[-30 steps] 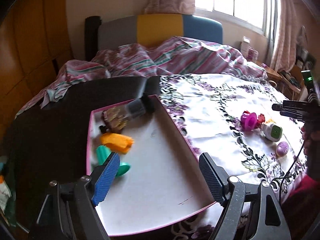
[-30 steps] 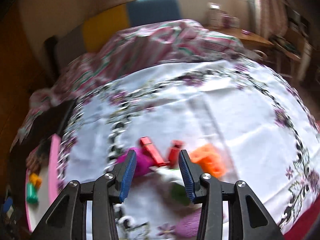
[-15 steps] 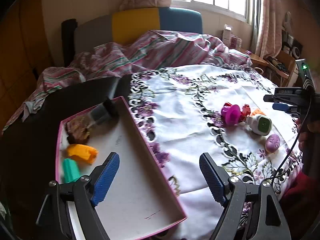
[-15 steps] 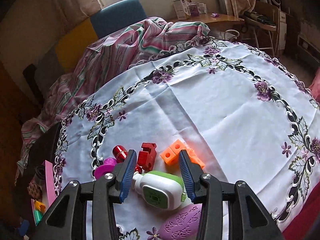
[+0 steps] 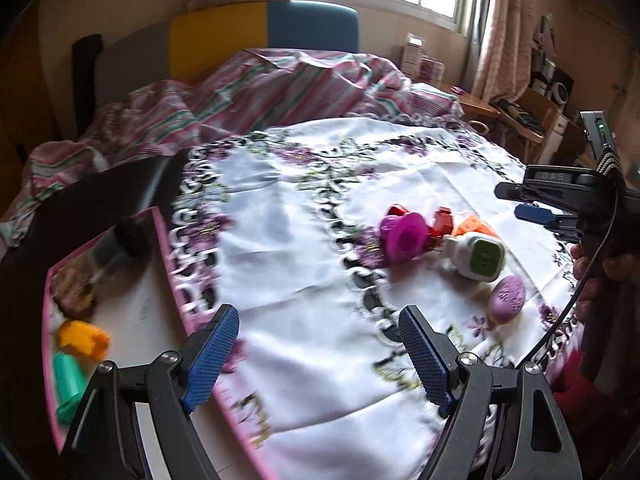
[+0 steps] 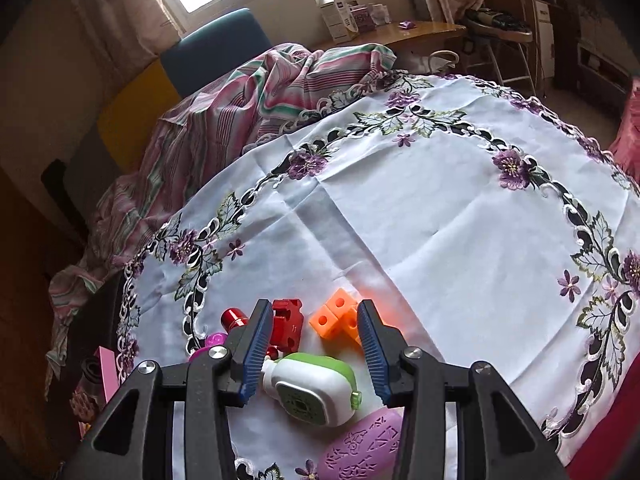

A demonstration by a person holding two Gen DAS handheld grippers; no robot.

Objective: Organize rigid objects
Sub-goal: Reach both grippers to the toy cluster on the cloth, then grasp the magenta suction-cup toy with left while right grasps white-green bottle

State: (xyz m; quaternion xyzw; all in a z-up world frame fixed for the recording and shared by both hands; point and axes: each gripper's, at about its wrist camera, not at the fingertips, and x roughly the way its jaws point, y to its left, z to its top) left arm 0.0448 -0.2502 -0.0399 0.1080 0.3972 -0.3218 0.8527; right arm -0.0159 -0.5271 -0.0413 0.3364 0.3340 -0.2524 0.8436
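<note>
A cluster of small items lies on the white floral tablecloth (image 6: 420, 208): a white and green device (image 6: 310, 392), an orange block (image 6: 338, 318), a red piece (image 6: 288, 326), a magenta spool (image 5: 402, 236) and a purple oval (image 6: 362, 450). My right gripper (image 6: 314, 350) is open and empty, its jaws just above the white and green device (image 5: 478, 256). My left gripper (image 5: 316, 354) is open and empty over the cloth near the pink-rimmed tray (image 5: 168, 256). The tray holds an orange piece (image 5: 82, 336), a green cylinder (image 5: 68, 380) and a dark object (image 5: 128, 236).
A rumpled striped sheet (image 5: 256, 84) lies behind the table, with a yellow and blue chair back (image 5: 264, 36) beyond it. A wooden desk with boxes (image 6: 384, 28) stands at the back right. The right gripper also shows at the right edge in the left wrist view (image 5: 560, 216).
My left gripper has swung right, from over the tray to over the cloth. My right gripper has moved down and closer to the white and green device.
</note>
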